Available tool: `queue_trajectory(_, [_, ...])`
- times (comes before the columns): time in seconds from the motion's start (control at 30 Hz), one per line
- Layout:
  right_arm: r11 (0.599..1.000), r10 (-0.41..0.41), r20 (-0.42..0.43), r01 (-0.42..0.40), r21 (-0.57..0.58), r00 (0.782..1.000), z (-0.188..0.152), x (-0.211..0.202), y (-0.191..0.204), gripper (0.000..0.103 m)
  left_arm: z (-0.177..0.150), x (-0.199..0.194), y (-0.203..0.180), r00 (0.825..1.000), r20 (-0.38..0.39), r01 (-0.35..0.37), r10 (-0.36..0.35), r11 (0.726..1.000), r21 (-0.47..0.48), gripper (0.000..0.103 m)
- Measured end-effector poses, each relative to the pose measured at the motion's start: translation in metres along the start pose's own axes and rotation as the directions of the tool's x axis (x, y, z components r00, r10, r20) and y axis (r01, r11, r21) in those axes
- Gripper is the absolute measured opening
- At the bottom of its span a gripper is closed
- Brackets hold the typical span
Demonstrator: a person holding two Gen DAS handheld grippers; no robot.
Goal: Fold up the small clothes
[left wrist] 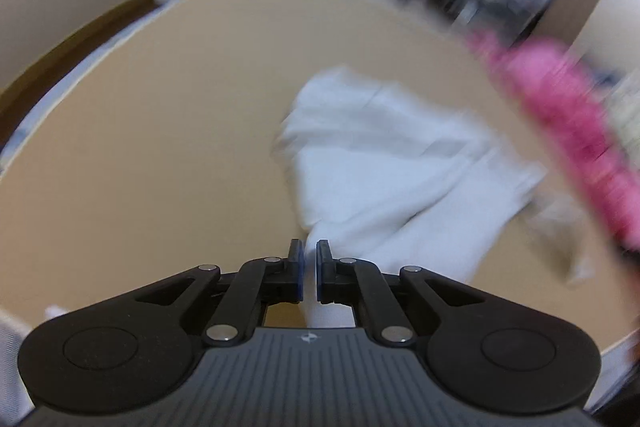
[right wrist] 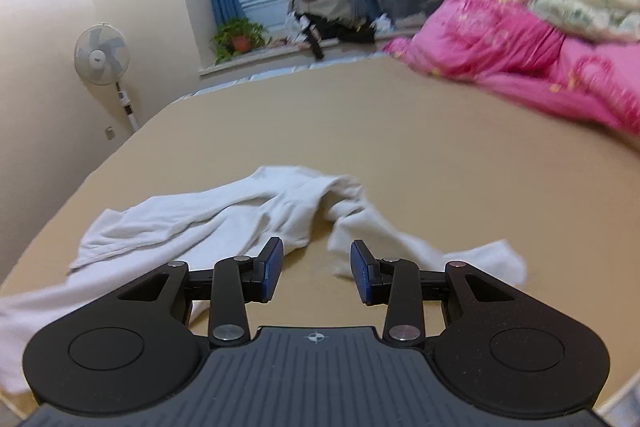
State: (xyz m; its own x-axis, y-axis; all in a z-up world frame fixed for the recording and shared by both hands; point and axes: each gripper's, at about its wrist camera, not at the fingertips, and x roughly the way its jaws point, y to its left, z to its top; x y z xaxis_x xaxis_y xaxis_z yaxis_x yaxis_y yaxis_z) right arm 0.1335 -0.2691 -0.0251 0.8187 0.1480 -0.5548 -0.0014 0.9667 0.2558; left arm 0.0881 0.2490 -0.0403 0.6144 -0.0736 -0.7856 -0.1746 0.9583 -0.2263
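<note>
White garment (right wrist: 224, 215) crumpled ahead of both claws; left gripper (left wrist: 310, 251) pinching its near edge; right gripper (right wrist: 316, 263) parted, empty; bare bed (right wrist: 440, 167) beyond.

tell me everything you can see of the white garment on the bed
The white garment is a small piece of soft, knit-looking clothing, crumpled and unfolded on the tan bed surface. It looks like tights or leggings: a wider body part lies rumpled to the left, and a narrow leg ends in a foot-like tip near the right hand-held gripper, whose jaws stand open and apart from it. In the blurred left wrist view, the left hand-held gripper is shut on a drawn-up, narrow part.
</note>
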Motion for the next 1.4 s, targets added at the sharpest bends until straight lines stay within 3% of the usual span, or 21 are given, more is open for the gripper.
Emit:
queue_trajectory(0.03, [1.0, 0.02, -0.016, -0.02, 0.006, 1.0, 0.001, 0.006, 0.003, 0.039, 0.0, 0.002, 0.002, 1.0, -0.015, -0.02, 0.02, 1.0, -0.001, 0.011])
queue_trajectory(0.1, [0.998, 0.059, -0.048, -0.059, -0.001, 0.997, 0.002, 0.02, 0.014, 0.039, 0.003, 0.0, 0.005, 0.999, -0.026, 0.026, -0.027, 0.999, -0.037, 0.036])
queue_trajectory(0.2, [0.994, 0.098, -0.058, -0.1, -0.046, 0.994, 0.007, 0.044, 0.031, 0.039, 0.005, 0.004, 0.002, 0.998, -0.051, 0.046, -0.049, 0.998, -0.049, 0.048])
queue_trajectory(0.37, [0.989, 0.12, -0.081, -0.127, -0.081, 0.989, 0.012, 0.087, 0.04, 0.036, 0.001, 0.034, 0.002, 0.978, -0.208, -0.019, 0.014, 1.0, -0.024, 0.048])
queue_trajectory(0.67, [0.987, 0.153, -0.064, -0.156, -0.04, 0.986, 0.015, 0.163, 0.042, 0.037, -0.005, 0.045, 0.003, 0.966, -0.26, -0.001, 0.01, 0.999, 0.037, 0.048])
queue_trajectory(0.93, [0.991, 0.117, -0.082, -0.122, -0.058, 0.99, 0.015, 0.22, 0.053, 0.04, -0.008, 0.048, 0.001, 0.967, -0.254, 0.031, -0.021, 0.999, 0.036, 0.047])
queue_trajectory(0.97, [0.989, 0.12, -0.082, -0.126, -0.072, 0.989, 0.014, 0.223, 0.055, 0.036, -0.009, 0.048, 0.0, 0.967, -0.253, 0.031, -0.021, 0.999, 0.035, 0.046])
queue_trajectory(1.0, [0.988, 0.122, -0.08, -0.129, -0.086, 0.989, 0.013, 0.226, 0.055, 0.022, -0.009, 0.047, -0.001, 0.968, -0.251, 0.029, -0.019, 0.999, 0.034, 0.041])
queue_trajectory(1.1, [0.987, 0.131, -0.051, -0.135, -0.092, 0.99, 0.017, 0.218, 0.055, 0.002, -0.012, 0.043, -0.004, 0.976, -0.218, 0.004, 0.0, 1.0, 0.015, 0.023])
queue_trajectory(1.17, [0.989, 0.14, -0.016, -0.141, -0.035, 0.99, 0.025, 0.198, 0.05, 0.002, -0.012, 0.036, -0.004, 0.982, -0.19, 0.009, -0.01, 1.0, -0.007, 0.014])
queue_trajectory(1.23, [0.988, 0.155, 0.001, -0.155, 0.007, 0.988, 0.031, 0.173, 0.047, 0.002, -0.012, 0.029, -0.003, 0.986, -0.166, 0.015, -0.019, 1.0, -0.021, 0.013])
queue_trajectory(1.4, [0.986, 0.164, 0.03, -0.164, -0.014, 0.986, 0.039, 0.078, 0.039, 0.002, -0.016, 0.008, 0.001, 0.99, -0.128, 0.051, -0.058, 0.997, -0.053, 0.01])
